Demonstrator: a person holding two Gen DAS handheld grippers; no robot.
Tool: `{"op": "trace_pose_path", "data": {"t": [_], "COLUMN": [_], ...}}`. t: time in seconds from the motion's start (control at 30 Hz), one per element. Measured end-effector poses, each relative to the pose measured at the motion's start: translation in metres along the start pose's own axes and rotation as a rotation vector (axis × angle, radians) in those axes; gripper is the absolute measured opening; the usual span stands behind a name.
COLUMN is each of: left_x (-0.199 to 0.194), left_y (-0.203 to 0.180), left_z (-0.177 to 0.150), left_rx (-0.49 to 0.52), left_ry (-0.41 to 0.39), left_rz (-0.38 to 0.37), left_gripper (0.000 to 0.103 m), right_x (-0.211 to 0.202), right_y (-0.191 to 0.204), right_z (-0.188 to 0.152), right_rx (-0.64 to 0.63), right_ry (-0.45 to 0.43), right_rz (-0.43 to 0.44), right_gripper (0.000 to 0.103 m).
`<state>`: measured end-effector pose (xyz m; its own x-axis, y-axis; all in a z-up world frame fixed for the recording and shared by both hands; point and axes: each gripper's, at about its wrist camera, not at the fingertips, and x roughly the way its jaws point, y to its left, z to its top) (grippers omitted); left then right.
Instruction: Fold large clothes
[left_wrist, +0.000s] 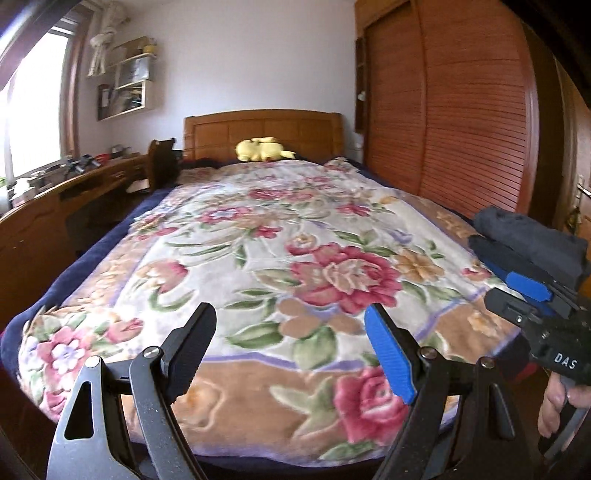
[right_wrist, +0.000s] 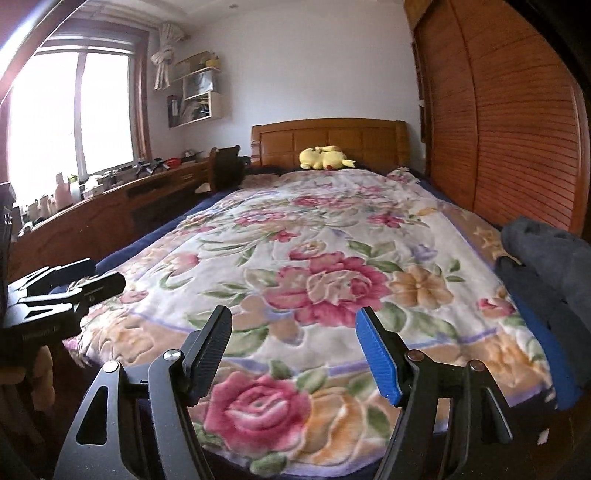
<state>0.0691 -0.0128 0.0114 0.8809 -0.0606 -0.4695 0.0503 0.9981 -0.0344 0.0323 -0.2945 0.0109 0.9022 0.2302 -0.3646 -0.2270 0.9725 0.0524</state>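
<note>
Both my left gripper (left_wrist: 291, 347) and right gripper (right_wrist: 293, 349) gape wide, empty; the dark grey folded garment (right_wrist: 546, 266) sits near right on the floral blanket (right_wrist: 314, 240), so I'd approach low and pinch one edge

Daylight is cast from the blown-out window (right_wrist: 70, 110) at left; edges are bowed by fisheye, details softly blurred.
</note>
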Motion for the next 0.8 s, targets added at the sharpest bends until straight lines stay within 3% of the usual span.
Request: {"op": "trace_pose_path", "data": {"t": [0.43,0.8], "left_x": [-0.003,-0.011], "left_y": [0.016,0.016], "left_z": [0.002,-0.001], "left_rx": [-0.025,-0.024], "left_ry": [-0.007,-0.016], "left_rz": [0.01,0.012], "left_gripper": [0.083,0.083], "right_x": [0.006,0.011], "right_y": [-0.015,0.001], "right_z": [0.001,-0.006], "right_rx": [-0.008,0.001], "right_ry": [0.001,-0.002], "right_rz": [0.009,0.008], "right_gripper": [0.071,0.071]}}
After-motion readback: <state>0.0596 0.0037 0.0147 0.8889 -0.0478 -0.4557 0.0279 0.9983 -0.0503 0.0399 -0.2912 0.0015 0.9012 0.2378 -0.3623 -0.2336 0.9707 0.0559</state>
